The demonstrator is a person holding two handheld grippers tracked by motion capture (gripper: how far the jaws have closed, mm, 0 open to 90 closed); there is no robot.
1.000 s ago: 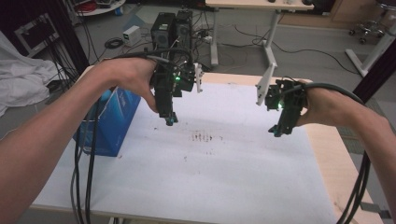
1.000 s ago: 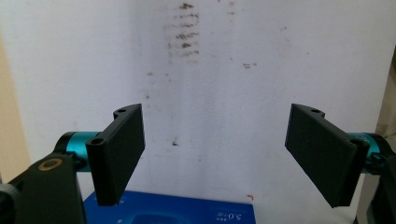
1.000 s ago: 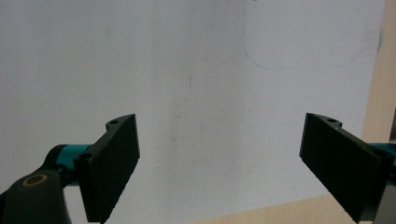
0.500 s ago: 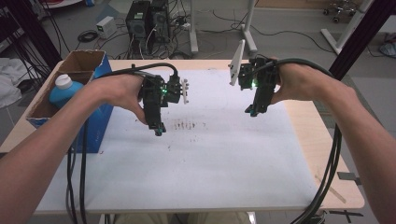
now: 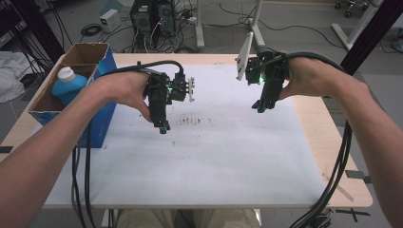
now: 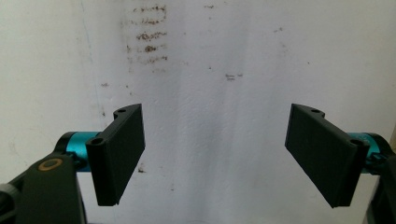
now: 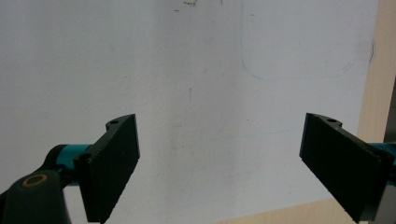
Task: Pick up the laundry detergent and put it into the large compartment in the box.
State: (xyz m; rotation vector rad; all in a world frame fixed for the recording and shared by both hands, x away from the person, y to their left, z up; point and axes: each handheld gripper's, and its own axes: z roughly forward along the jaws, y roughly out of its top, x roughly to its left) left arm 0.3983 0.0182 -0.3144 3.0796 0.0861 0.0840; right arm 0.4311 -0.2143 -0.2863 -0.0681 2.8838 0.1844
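Jaws stand wide and empty on both the left gripper (image 5: 163,129) and right gripper (image 5: 261,109). We find the blue bottle (image 5: 68,85) well to the left of the left jaws, upright in a cardboard box (image 5: 105,64). We judge it rigid, smooth, possibly heavy; we would grip the body below its white cap (image 5: 65,73).

High view overlooks; gripper views face white mat (image 5: 214,156) closely.

The white sheet (image 5: 199,156) lies bare from 3 through 6 to 8 o'clock, open passage for either gripper. At 10 o'clock a blue cardboard box (image 5: 102,121) holding a blue bottle (image 5: 68,84) blocks the table's left edge.
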